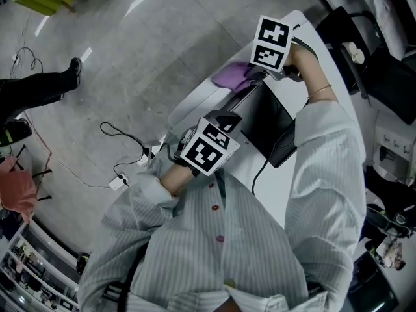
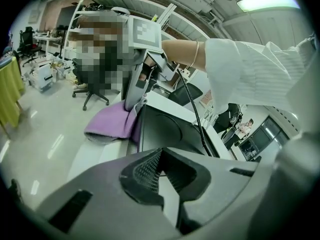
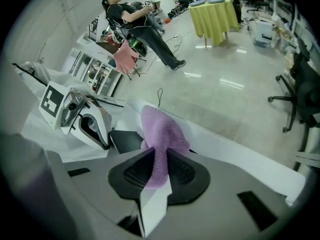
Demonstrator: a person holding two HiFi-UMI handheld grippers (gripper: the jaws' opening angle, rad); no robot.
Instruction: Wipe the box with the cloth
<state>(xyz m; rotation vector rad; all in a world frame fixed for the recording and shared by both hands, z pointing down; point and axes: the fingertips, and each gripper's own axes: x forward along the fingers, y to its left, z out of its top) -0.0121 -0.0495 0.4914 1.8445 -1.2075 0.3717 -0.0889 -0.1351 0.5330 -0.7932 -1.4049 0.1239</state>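
Right gripper jaws pinched a fold of the cloth, likely soft and limp, which draped ahead of them. Left gripper jaws were clenched and empty, behind the rigid-looking box.

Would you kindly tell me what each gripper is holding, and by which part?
The right gripper is shut on the purple cloth, pinching a bunched fold at its near end. The left gripper is shut with nothing between its jaws.
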